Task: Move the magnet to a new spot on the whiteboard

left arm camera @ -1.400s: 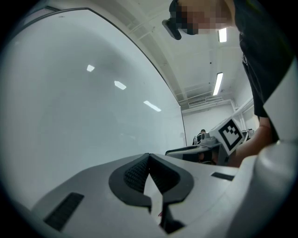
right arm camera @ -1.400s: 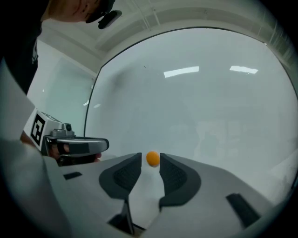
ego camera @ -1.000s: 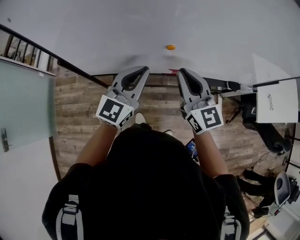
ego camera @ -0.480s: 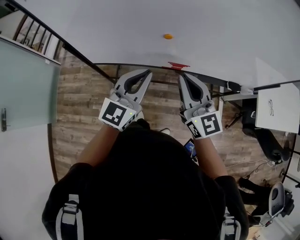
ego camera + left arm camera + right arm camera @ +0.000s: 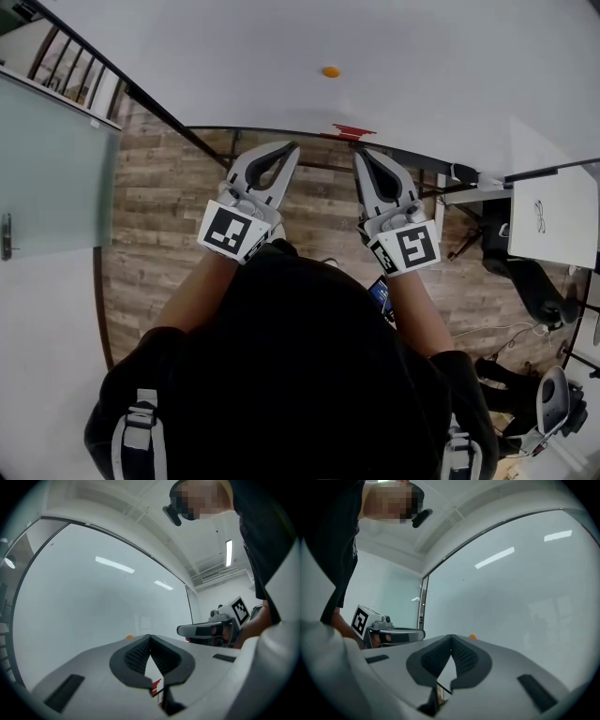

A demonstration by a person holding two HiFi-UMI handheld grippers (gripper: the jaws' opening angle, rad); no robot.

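A small orange magnet (image 5: 331,71) sticks to the whiteboard (image 5: 394,56) ahead of me. It also peeks over the jaw tops as the magnet (image 5: 130,636) in the left gripper view and the magnet (image 5: 473,636) in the right gripper view. My left gripper (image 5: 292,147) and right gripper (image 5: 359,150) are held side by side below the board's lower edge, well short of the magnet. Both are shut, tips touching, with nothing between them: left gripper (image 5: 150,637), right gripper (image 5: 451,636).
A red eraser-like object (image 5: 353,130) sits on the board's bottom rail. A wooden floor (image 5: 169,234) lies below. A glass door (image 5: 47,178) stands at left, a white sheet on a stand (image 5: 553,220) at right. Cables and dark equipment (image 5: 525,272) clutter the floor at right.
The board and magnet have shifted up and slightly left in the head view. Both grippers sit lower relative to the board's edge than a second ago.
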